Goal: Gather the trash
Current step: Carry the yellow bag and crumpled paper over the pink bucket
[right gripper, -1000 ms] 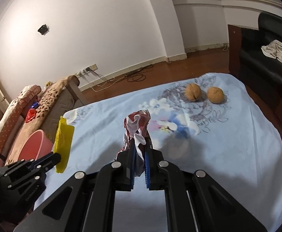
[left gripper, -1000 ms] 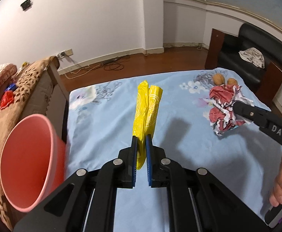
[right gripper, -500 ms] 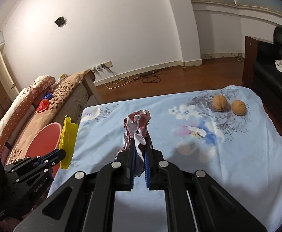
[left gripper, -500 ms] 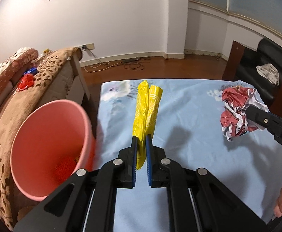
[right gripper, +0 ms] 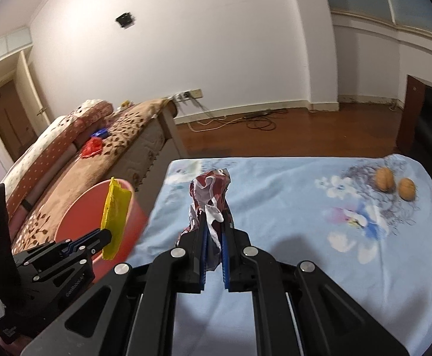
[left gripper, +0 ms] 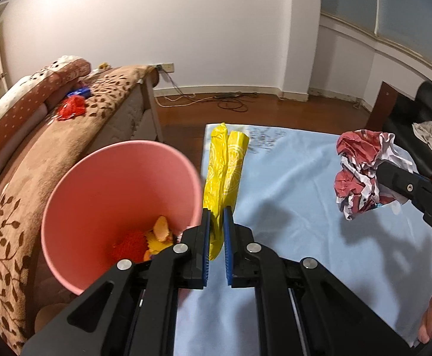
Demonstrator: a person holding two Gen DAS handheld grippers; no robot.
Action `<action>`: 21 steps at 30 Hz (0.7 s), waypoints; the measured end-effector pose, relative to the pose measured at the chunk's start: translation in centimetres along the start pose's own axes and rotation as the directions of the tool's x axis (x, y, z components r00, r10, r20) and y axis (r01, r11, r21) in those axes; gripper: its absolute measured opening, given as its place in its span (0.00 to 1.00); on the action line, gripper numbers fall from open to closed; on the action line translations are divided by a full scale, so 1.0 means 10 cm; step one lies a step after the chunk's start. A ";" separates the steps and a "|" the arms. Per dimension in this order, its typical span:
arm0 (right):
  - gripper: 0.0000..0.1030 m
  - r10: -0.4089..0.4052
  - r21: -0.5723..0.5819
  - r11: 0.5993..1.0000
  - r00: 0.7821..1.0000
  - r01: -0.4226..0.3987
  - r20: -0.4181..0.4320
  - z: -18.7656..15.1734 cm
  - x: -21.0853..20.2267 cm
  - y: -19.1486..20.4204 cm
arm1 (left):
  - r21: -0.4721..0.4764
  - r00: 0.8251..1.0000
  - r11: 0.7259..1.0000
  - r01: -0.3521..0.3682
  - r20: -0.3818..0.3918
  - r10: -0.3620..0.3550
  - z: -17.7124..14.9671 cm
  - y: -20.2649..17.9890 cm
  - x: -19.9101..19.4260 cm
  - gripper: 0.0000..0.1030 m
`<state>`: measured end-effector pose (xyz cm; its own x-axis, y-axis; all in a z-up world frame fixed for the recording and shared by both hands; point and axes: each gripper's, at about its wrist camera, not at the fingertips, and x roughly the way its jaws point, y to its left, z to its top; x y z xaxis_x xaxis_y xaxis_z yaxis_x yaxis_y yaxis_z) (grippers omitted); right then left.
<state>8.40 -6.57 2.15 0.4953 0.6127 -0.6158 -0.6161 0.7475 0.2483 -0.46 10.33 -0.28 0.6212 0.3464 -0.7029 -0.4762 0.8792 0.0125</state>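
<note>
Left wrist: crinkly yellow wrapper (left gripper: 224, 175)

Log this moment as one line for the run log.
left gripper: shut on yellow wrapper | right gripper: shut on crumpled red wrapper | pink bin: beside left gripper, holds trash

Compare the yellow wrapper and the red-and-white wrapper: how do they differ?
The yellow wrapper is long, flat and smooth; the red-and-white wrapper is crumpled into a wad. The yellow one sits in the left gripper, beside the pink bin; the red-and-white one is in the right gripper, over the tablecloth. Both are pinched and lifted.
</note>
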 end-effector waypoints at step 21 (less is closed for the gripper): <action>0.07 0.155 -0.165 0.973 0.987 -0.161 -0.051 0.15 0.42 1.13 | -0.125 0.991 0.984 -0.130 0.021 0.134 -0.07 0.80 -0.14 0.08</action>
<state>4.45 4.80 3.49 0.3622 0.7071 -0.6073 -0.7801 0.5865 0.2177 -5.60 16.59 0.31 0.5649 0.4678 -0.6798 -0.6271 0.7788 0.0148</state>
